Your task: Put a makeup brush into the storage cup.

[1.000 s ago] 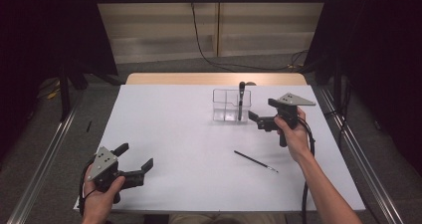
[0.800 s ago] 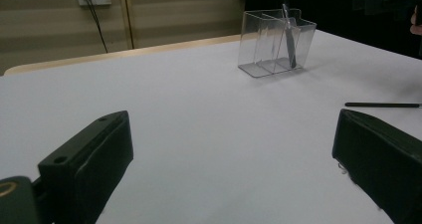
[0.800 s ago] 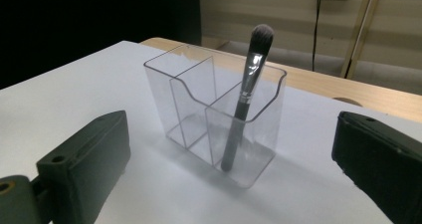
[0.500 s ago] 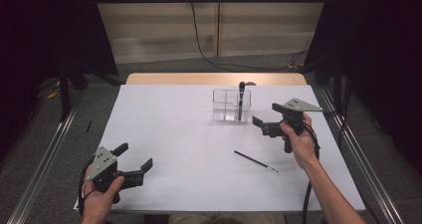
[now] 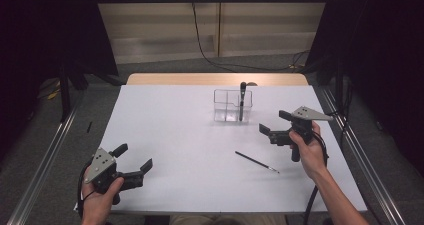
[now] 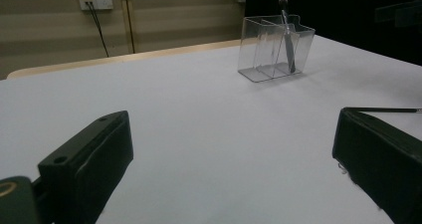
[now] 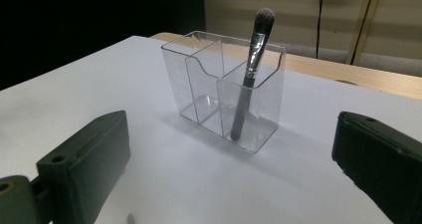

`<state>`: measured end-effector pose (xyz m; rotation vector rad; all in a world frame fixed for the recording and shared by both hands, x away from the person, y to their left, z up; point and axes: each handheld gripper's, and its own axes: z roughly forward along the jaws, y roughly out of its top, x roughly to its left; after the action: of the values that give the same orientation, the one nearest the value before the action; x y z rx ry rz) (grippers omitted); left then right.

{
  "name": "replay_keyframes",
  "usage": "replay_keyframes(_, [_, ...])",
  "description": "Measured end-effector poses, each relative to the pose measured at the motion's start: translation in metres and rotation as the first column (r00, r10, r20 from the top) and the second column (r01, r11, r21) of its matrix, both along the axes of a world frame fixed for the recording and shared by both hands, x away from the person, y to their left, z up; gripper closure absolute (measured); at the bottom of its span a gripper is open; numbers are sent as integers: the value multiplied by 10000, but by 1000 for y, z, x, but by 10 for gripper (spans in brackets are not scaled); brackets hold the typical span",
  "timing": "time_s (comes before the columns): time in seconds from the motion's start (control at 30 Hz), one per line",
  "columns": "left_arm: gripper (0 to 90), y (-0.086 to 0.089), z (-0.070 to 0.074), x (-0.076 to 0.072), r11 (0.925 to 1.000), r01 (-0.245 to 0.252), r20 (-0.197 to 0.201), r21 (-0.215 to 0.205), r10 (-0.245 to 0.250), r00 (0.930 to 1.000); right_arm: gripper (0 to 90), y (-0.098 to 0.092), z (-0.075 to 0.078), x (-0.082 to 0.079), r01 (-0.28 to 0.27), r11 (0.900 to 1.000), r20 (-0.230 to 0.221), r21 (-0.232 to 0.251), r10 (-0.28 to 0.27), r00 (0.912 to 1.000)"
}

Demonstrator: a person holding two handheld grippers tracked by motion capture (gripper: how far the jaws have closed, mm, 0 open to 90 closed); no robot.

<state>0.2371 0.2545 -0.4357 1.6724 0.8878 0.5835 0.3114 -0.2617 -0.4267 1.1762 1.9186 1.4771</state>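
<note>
Fingers of right gripper (image 5: 270, 124) spread wide, holding nothing; likewise left gripper (image 5: 134, 159). Thin black brush (image 5: 257, 162) lying flat on white bench (image 5: 170, 135), near clear plastic divided holder (image 5: 233, 105) with grey makeup brush (image 5: 242, 101) upright. Best approached low, fingers straddling mid-handle before closing.

Left tongs (image 5: 134, 166): black body, two blocky black jaws each with a small round hole near the tip, grey three-cornered plate on top bearing dark screw dots, black cable looping below the hand. Right tongs (image 5: 274, 125): same black build with grey three-cornered plate and a black cable trailing along the forearm. Forearms bare, no sleeves visible.
</note>
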Motion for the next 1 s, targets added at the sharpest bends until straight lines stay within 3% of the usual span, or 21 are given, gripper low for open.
replay_keyframes(0.37, [26, 2, 0, -1, 9999, -107, 37, -46, 107, 9999, 12, -4, 1, -23, -122, 9999, 265, 69, 120, 9996])
replay_keyframes(1.0, [26, 2, 0, -3, 9999, -142, 47, 17, 142, 9999, 14, -34, -7, -67, 633, 9980, 351, 34, -634, 9974])
